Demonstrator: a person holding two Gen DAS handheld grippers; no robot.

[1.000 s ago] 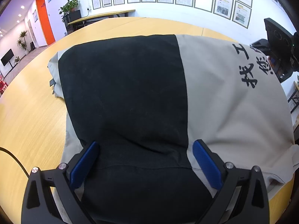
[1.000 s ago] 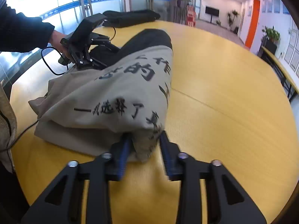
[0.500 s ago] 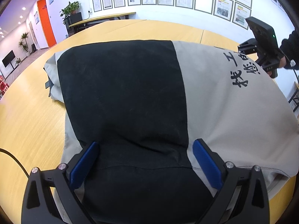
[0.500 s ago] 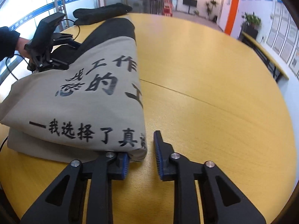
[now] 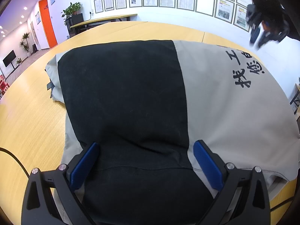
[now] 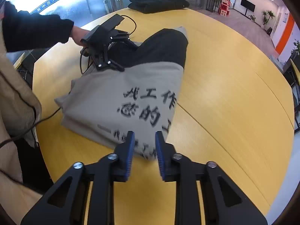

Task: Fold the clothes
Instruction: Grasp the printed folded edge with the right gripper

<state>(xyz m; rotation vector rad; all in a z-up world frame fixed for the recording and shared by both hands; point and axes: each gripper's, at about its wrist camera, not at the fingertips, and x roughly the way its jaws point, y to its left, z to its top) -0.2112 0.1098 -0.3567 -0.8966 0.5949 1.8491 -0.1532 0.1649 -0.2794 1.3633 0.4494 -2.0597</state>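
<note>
Your folded shirt (image 6: 131, 91) sits on the round wooden table (image 6: 234, 103), grey part with black printed characters nearest your right side, black part further off. Your left gripper (image 5: 146, 150) has its blue pads spread wide over the black cloth, gripping nothing. Your right gripper (image 6: 144, 140) is up off the table with fingers part-way apart; the grey corner shows between them, blurred, so I can't tell if it's pinched. A second dark folded garment (image 6: 157, 2) lies at the far edge.
</note>
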